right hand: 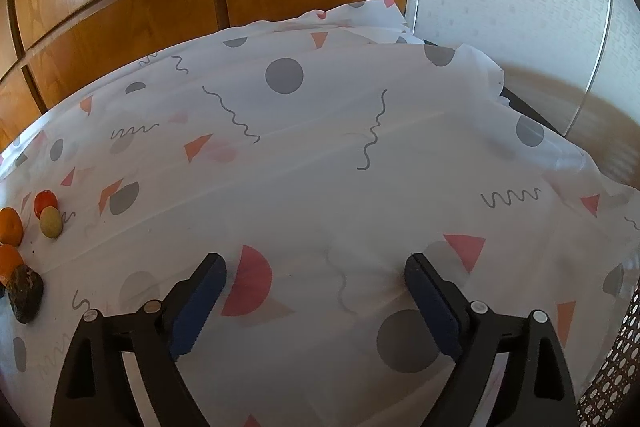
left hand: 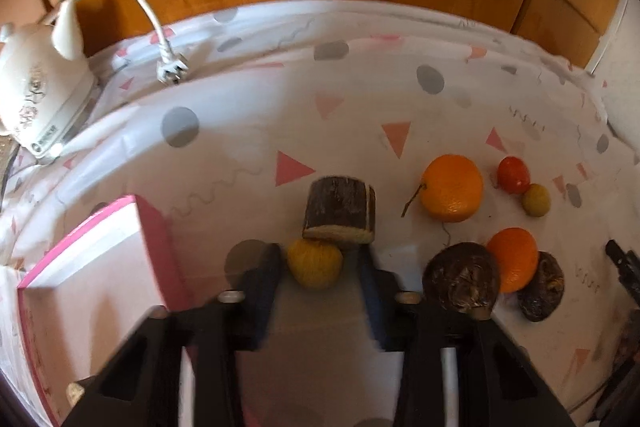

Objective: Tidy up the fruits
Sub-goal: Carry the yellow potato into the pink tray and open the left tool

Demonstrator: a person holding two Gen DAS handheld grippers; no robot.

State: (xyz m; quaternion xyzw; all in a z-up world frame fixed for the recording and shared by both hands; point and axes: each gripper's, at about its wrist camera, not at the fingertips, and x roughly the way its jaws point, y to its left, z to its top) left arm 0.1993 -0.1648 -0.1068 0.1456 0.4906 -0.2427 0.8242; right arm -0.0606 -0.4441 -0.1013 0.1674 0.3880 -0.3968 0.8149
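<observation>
Yellow fruit (left hand: 315, 263) lies beside the pink box (left hand: 132, 239).

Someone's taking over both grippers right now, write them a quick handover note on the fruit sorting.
Left gripper: closed around the small yellow fruit, which leans against the brown log-shaped piece.
Right gripper: open, empty, over bare patterned tablecloth.
Still loose on the cloth: two oranges, red fruit, olive-green fruit, two dark brown fruits.
Pink-edged white box at left shows no fruit inside.
Done: nothing visibly sorted. Left: everything.
</observation>
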